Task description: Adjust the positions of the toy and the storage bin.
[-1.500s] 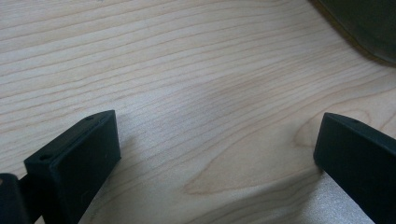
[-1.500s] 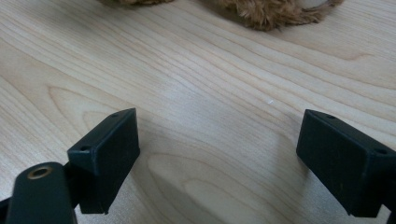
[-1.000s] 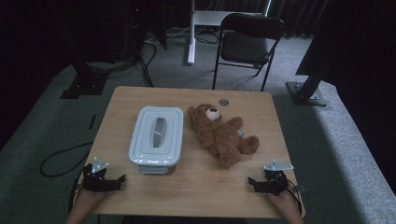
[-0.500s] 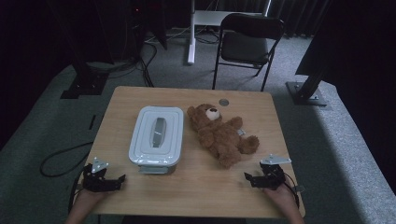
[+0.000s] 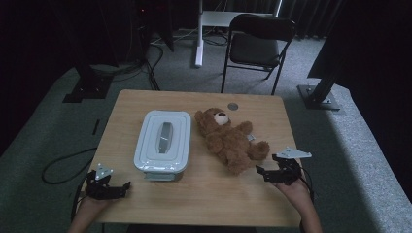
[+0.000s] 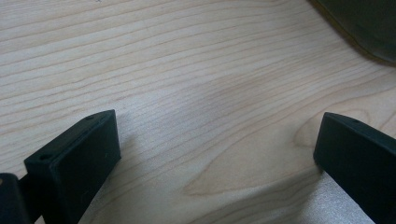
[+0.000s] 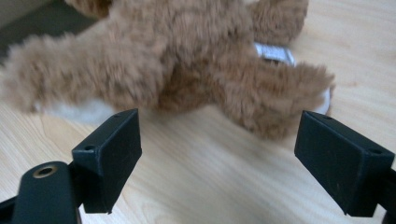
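A brown teddy bear (image 5: 228, 140) is seen lying on its back on the wooden desk (image 5: 209, 194), just right of a white lidded container (image 5: 163, 141), with its legs pointing toward the near right corner. Against the earlier high views, the right hand-held gripper (image 5: 268, 173) has been brought inward and forward from the desk's near right edge, so that it now sits near the bear's lower leg, though the two are not yet touching. In the right gripper view its jaws are held wide apart, nothing is between them, and the bear's legs (image 7: 275, 95) lie just beyond the jaw tips. The left hand-held gripper (image 5: 118, 188) has been left where it was at the near left corner, well apart from the bear; in the left gripper view its jaws are likewise spread wide over bare wood. From this change a reach for the bear can be judged to be under way, with the grasp itself not yet made. Which leg is being aimed at cannot be told for certain, as the fur is blurred in the close view. The container's lid is seen in place.
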Motion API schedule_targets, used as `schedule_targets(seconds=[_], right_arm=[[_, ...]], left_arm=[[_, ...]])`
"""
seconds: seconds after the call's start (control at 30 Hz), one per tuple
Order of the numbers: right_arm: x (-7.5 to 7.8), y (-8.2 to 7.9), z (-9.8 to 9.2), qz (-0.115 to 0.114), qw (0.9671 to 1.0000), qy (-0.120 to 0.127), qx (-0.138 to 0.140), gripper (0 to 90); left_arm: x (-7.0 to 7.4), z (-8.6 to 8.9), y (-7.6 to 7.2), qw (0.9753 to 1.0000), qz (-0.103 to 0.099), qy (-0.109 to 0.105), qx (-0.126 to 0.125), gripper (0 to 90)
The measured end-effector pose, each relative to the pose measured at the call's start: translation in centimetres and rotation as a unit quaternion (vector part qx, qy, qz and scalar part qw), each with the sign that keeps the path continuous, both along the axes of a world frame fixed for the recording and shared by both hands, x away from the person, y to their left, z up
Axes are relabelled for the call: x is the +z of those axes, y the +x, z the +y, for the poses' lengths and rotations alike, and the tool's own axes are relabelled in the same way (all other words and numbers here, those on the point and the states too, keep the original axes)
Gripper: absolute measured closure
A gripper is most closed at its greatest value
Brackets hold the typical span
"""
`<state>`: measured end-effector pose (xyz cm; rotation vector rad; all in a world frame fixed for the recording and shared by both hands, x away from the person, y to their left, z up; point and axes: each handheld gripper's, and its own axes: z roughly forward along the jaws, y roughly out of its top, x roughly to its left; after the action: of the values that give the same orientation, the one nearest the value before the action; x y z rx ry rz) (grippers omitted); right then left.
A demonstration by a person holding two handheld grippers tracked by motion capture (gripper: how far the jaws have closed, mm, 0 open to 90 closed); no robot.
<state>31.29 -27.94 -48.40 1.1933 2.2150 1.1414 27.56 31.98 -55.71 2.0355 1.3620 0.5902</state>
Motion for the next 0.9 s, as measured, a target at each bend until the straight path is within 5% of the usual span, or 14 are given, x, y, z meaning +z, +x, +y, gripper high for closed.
schedule_targets(seconds=[0.37, 0.9], right_arm=[[2.0, 2.9, 1.4, -0.004, 0.9998, 0.014, 0.016, 14.1], [2.7, 7.0, 5.1, 0.007, 0.9989, 0.008, 0.045, 14.0]], left_arm=[[0.0, 0.0, 0.0, 1.0, 0.0, 0.0, -0.001, 1.1], [0.0, 0.0, 0.0, 1.0, 0.0, 0.0, -0.002, 1.1]])
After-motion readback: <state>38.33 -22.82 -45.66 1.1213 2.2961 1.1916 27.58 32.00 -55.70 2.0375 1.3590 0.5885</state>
